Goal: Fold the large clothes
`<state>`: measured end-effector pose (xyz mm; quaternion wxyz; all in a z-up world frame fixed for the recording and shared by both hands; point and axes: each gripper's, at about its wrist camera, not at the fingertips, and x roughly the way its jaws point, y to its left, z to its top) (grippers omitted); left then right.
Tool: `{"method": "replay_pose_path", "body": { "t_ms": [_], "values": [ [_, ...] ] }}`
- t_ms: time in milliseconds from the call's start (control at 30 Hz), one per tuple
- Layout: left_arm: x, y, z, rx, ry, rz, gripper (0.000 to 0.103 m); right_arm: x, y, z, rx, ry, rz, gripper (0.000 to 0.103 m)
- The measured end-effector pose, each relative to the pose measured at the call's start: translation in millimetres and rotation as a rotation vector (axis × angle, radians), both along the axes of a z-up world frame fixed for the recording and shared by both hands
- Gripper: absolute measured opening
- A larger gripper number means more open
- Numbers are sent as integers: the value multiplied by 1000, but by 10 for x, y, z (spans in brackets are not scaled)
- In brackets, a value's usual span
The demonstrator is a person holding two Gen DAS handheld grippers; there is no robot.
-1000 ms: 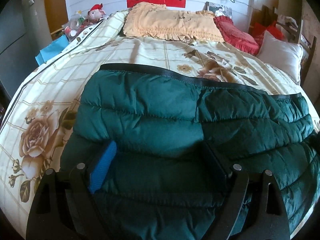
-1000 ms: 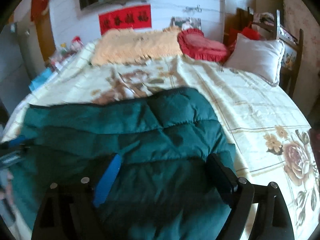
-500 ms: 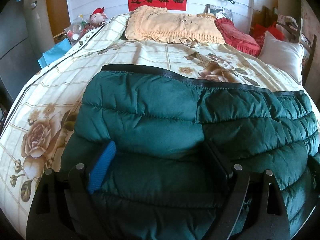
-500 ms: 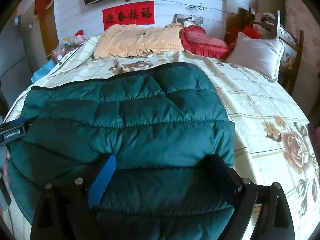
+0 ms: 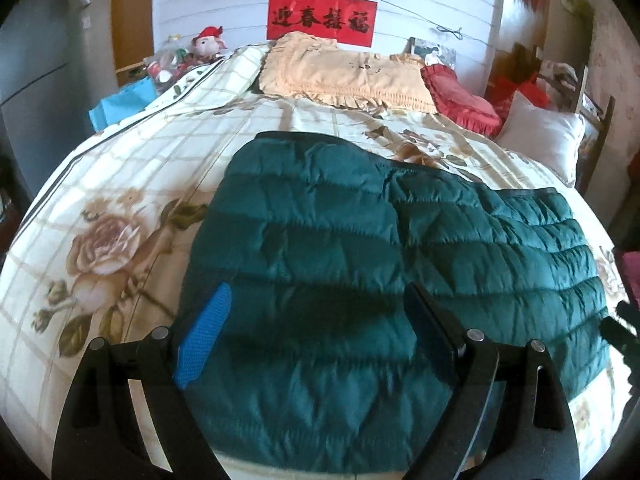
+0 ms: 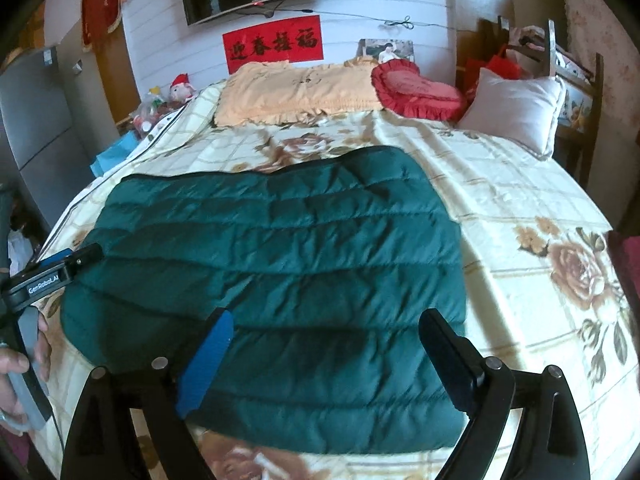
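Observation:
A dark green quilted puffer jacket (image 5: 360, 248) lies folded flat on the floral bedspread (image 5: 132, 184); it also shows in the right wrist view (image 6: 288, 248). My left gripper (image 5: 316, 308) is open and empty, held above the jacket's near left part. My right gripper (image 6: 324, 332) is open and empty above the jacket's near right part. The left gripper's body (image 6: 48, 276) shows at the left edge of the right wrist view, in a hand.
A peach pillow (image 5: 348, 76), a red heart cushion (image 6: 416, 88) and a white pillow (image 6: 516, 108) lie at the head of the bed. A plush toy (image 5: 208, 40) and a blue bag (image 5: 124, 100) sit beside the bed's left side.
Both grippers have lifted up and back from the jacket, so more of the bed and room shows. The jacket now lies flat on the bed.

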<state>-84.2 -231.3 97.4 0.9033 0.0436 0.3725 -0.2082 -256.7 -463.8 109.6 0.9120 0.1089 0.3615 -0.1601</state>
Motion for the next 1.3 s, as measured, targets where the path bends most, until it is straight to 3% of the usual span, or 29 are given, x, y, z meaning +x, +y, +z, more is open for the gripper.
{"method": "replay_pose_path", "body": {
  "t_ms": [400, 700, 833, 1000, 1300],
  "values": [
    [-467, 98, 22, 9, -39, 5, 88, -24, 514, -56, 22, 11, 8, 93],
    [-463, 173, -36, 23, -36, 8, 88, -63, 429, -115, 31, 21, -1, 99],
    [-268, 359, -119, -22, 22, 28, 88, -95, 230, -136, 30, 22, -29, 102],
    [94, 715, -268, -166, 162, 103, 88, -104, -163, -212, 40, 40, -85, 102],
    [320, 723, -434, -234, 250, 15, 88, -32, -680, -345, 148, 17, -113, 103]
  ]
}}
